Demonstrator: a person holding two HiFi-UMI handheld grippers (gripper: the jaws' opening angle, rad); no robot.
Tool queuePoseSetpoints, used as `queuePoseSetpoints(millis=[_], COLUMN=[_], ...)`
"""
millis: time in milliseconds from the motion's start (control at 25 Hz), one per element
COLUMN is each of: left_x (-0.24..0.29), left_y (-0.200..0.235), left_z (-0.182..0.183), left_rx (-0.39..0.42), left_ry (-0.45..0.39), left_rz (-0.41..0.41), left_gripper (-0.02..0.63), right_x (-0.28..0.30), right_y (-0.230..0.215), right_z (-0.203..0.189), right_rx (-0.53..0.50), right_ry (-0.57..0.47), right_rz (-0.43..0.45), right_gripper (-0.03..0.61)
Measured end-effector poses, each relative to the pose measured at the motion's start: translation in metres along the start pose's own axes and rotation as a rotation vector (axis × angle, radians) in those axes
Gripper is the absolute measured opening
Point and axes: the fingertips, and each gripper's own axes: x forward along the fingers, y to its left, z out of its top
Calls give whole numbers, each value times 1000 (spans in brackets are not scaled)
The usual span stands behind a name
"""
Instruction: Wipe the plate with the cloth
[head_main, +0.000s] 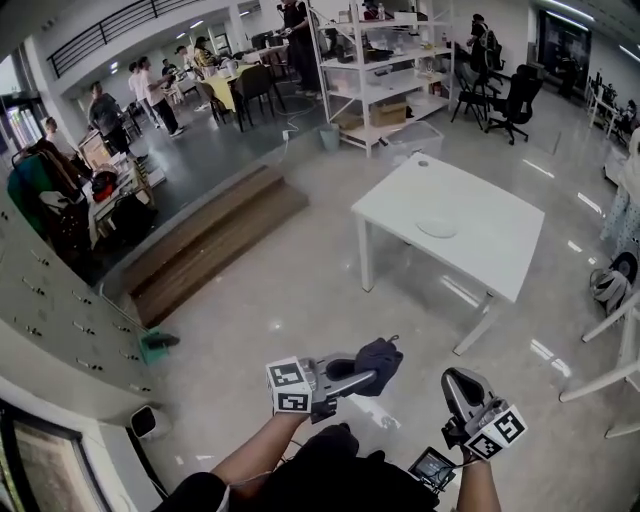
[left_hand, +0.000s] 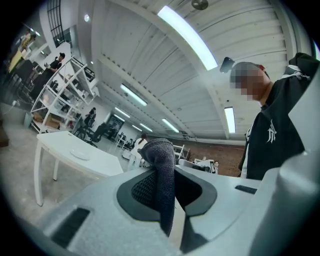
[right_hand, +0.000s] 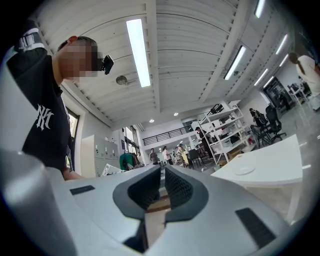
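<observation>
Currently left tongs are clamping the cloth, right tongs sitting together empty, well apart from the plate on the worktop: fitting approach or retreat.

Setting: large open-plan office or lab hall. Evidence noted:
- pale polished floor, wide and open
- white counter standing alone mid-floor
- white metal shelving loaded with boxes and gear
- black office chairs at far right
- bank of grey lockers along the left wall
- low wooden steps down to a darker area, where people gather round tables
- mezzanine railing above
- ribbed white ceiling with long strip lights
</observation>
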Motion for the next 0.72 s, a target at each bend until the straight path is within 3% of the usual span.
queuePoseSetpoints(millis=[320, 720], left_x=[28, 87], left_y=[63, 219], left_z=[-1, 37], left_rx=[-29, -31], left_ry=[15, 76], left_rz=[-16, -54], left_gripper=[51, 51], right_x=[23, 118], right_y=[-60, -178], right_z=[-6, 7], right_rx=[2, 6], right_ry=[26, 101], right_rz=[-95, -164], right_gripper=[8, 27])
